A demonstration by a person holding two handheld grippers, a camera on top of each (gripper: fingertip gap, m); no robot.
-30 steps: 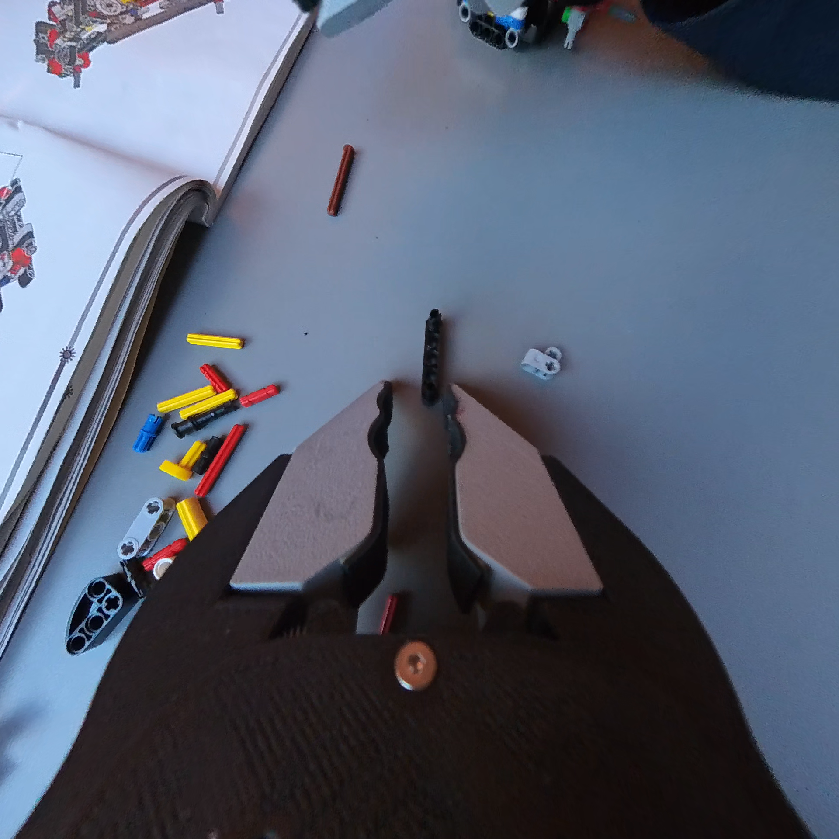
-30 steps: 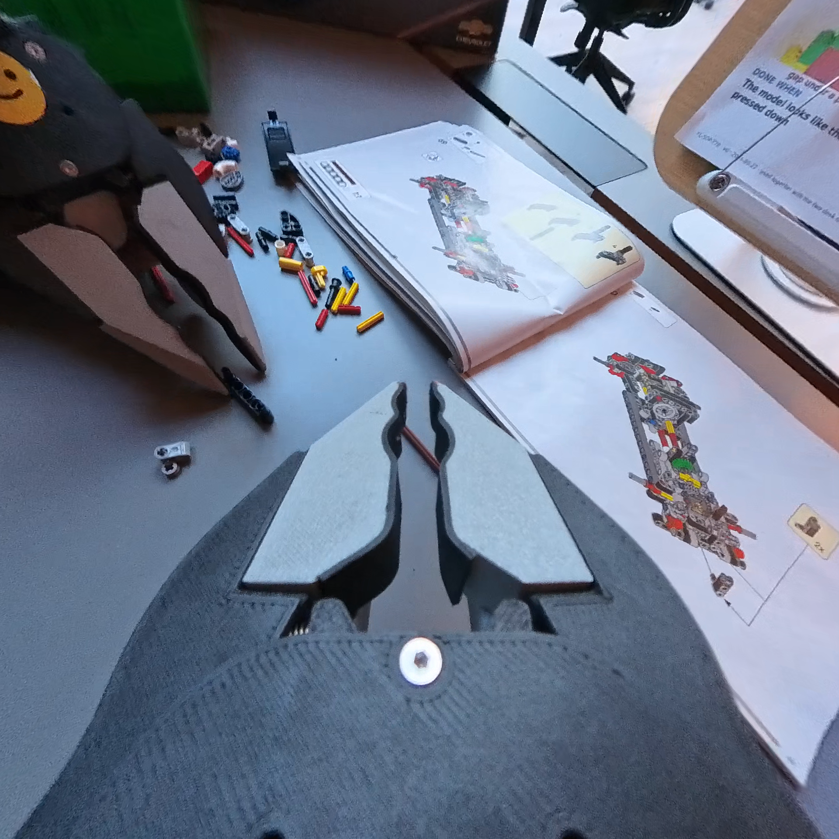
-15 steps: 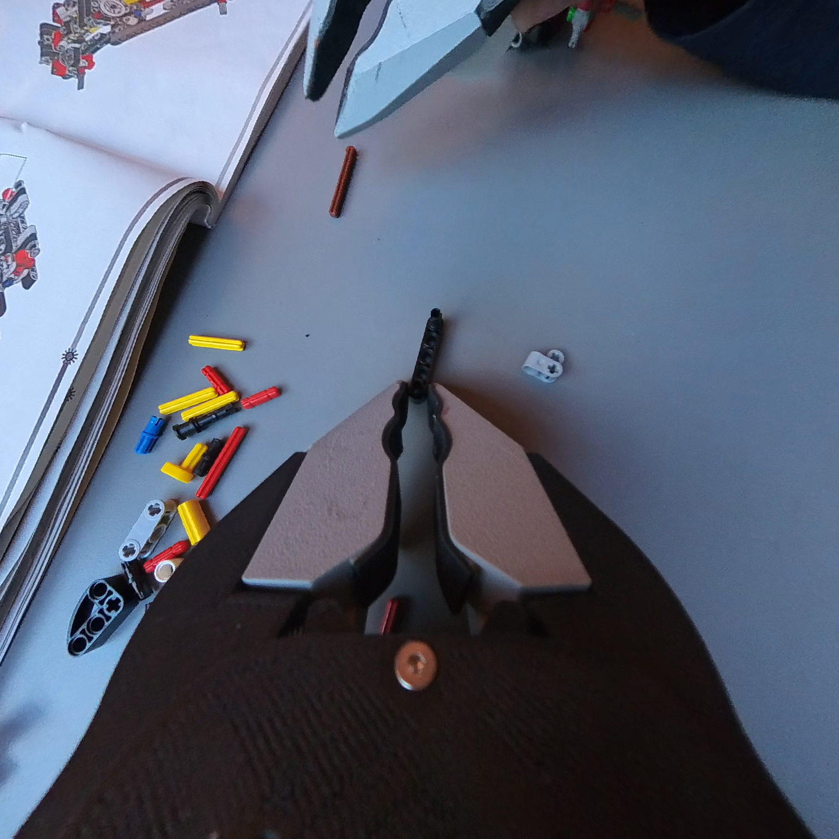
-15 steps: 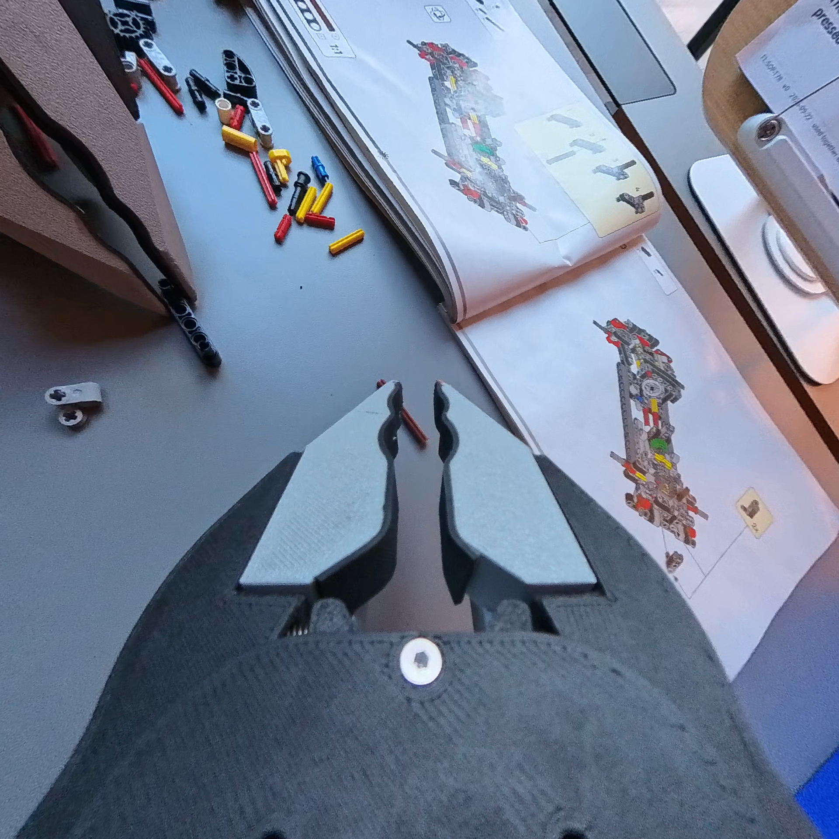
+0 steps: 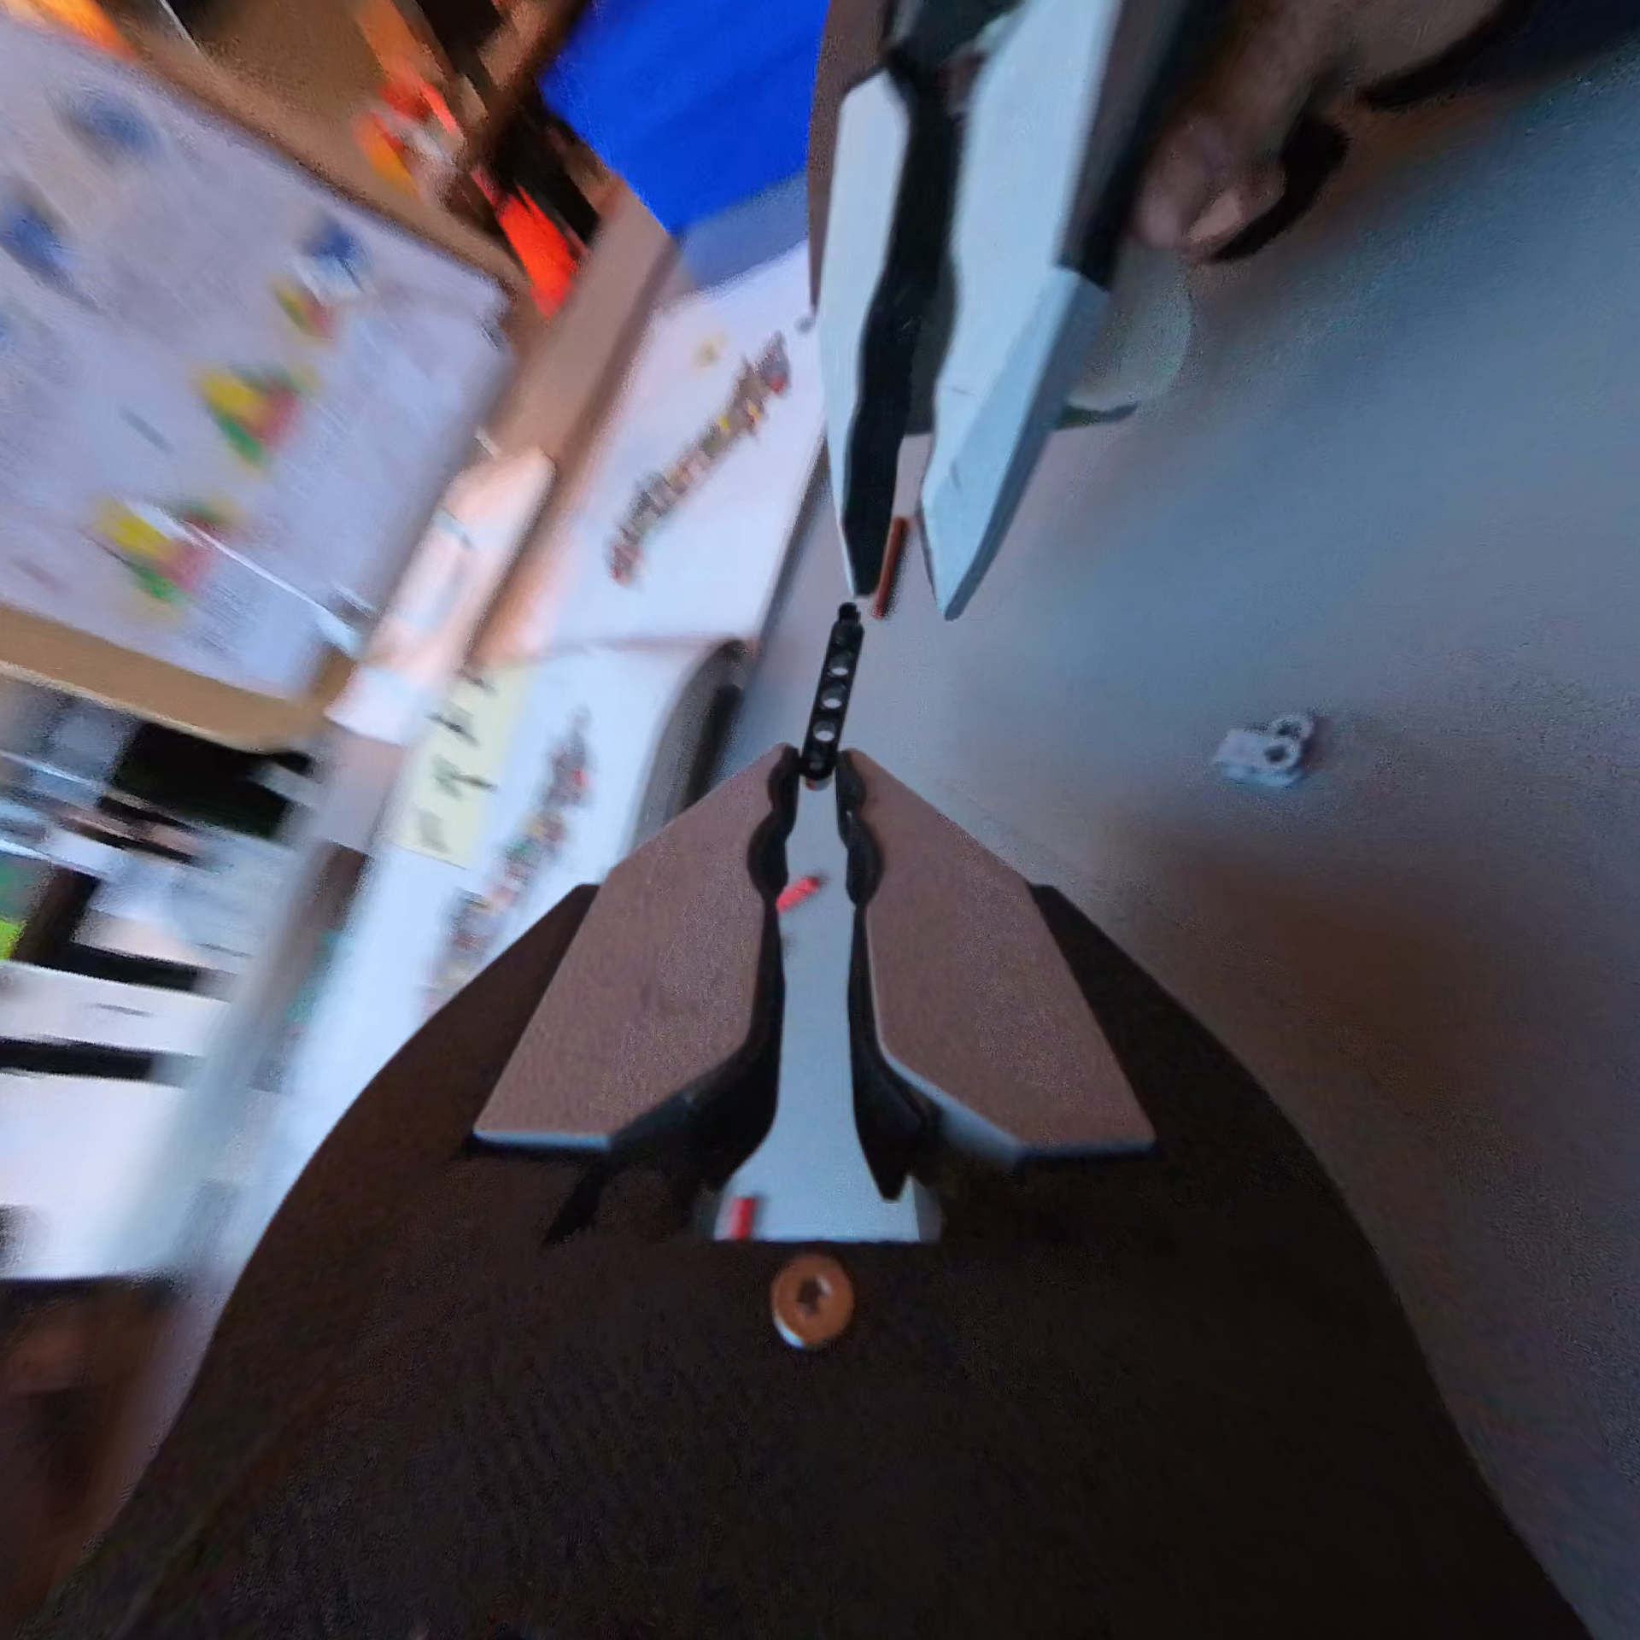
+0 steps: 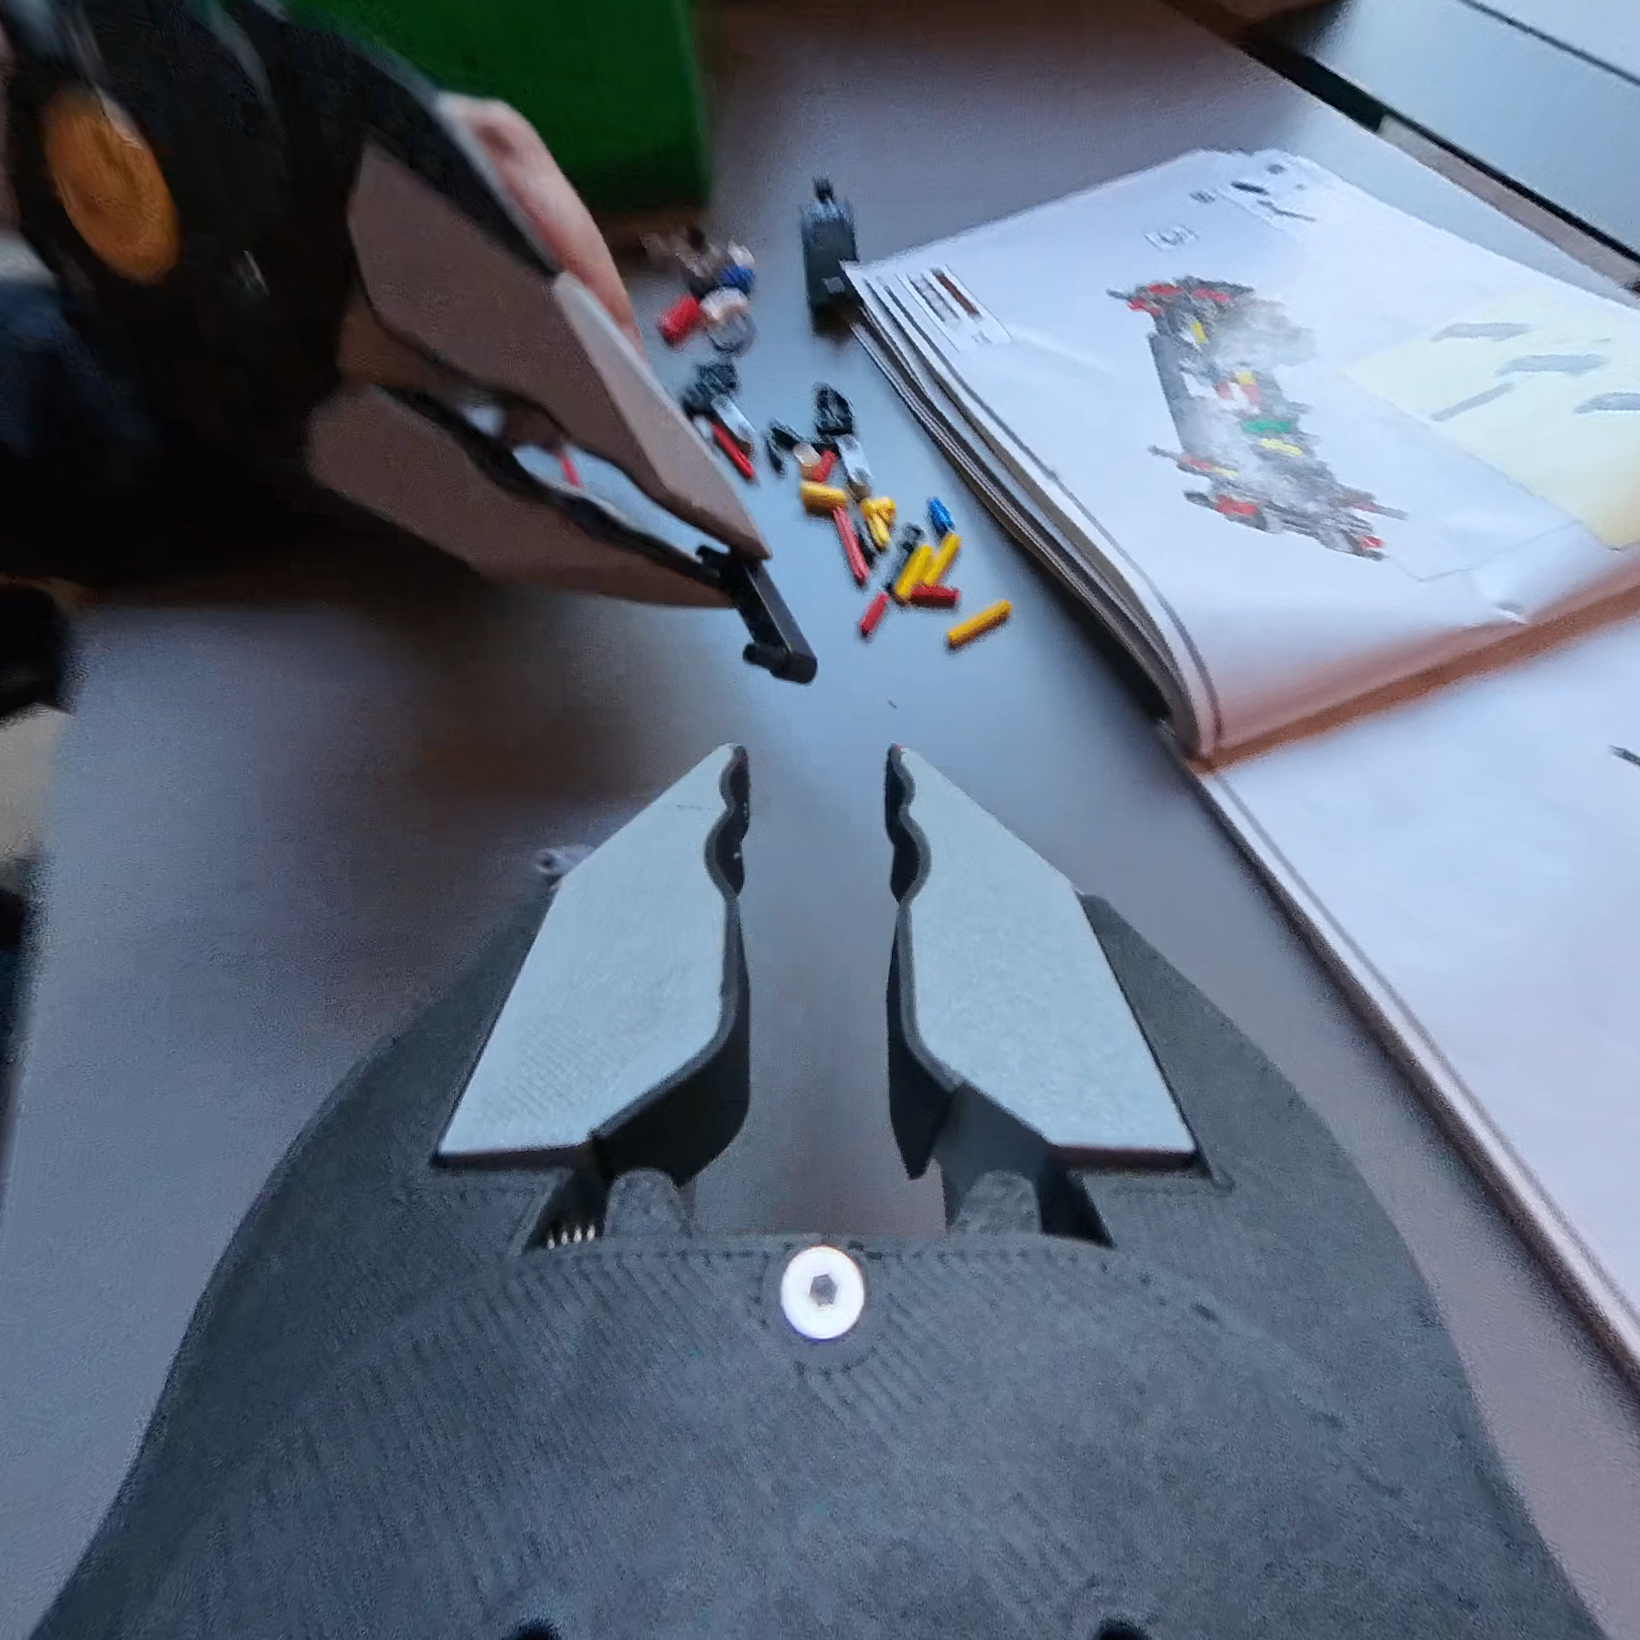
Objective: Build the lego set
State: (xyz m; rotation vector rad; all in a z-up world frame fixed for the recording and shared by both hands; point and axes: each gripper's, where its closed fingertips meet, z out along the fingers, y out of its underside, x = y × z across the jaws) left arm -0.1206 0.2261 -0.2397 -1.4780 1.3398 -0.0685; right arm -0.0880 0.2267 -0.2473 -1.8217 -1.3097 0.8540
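Note:
My left gripper (image 5: 816, 774) is shut on the near end of a black beam with holes (image 5: 834, 697), and the beam sticks out forward beyond the tips. The right wrist view shows this gripper (image 6: 741, 568) holding the beam (image 6: 774, 626) above the grey table (image 6: 355, 799). My right gripper (image 6: 816, 759) is open with nothing pressed between its pads. In the left wrist view it (image 5: 905, 590) hangs tips-down over the table, and a dark red axle (image 5: 890, 568) lies between its fingers, not gripped. A small grey connector (image 5: 1262, 750) lies on the table to the right.
An open instruction booklet (image 6: 1242, 444) lies to the right. A scatter of several yellow, red, blue and black pins (image 6: 887, 550) lies beside it, with more small parts (image 6: 710, 293) and a black part (image 6: 825, 240) behind. A green box (image 6: 577, 80) stands at the back. One gripper's finger ends stand about 4 cm off the other's.
My left gripper closed on the black beam, then lifted and tilted it off the table. My right gripper moved in over the dark red axle and opened its fingers around it.

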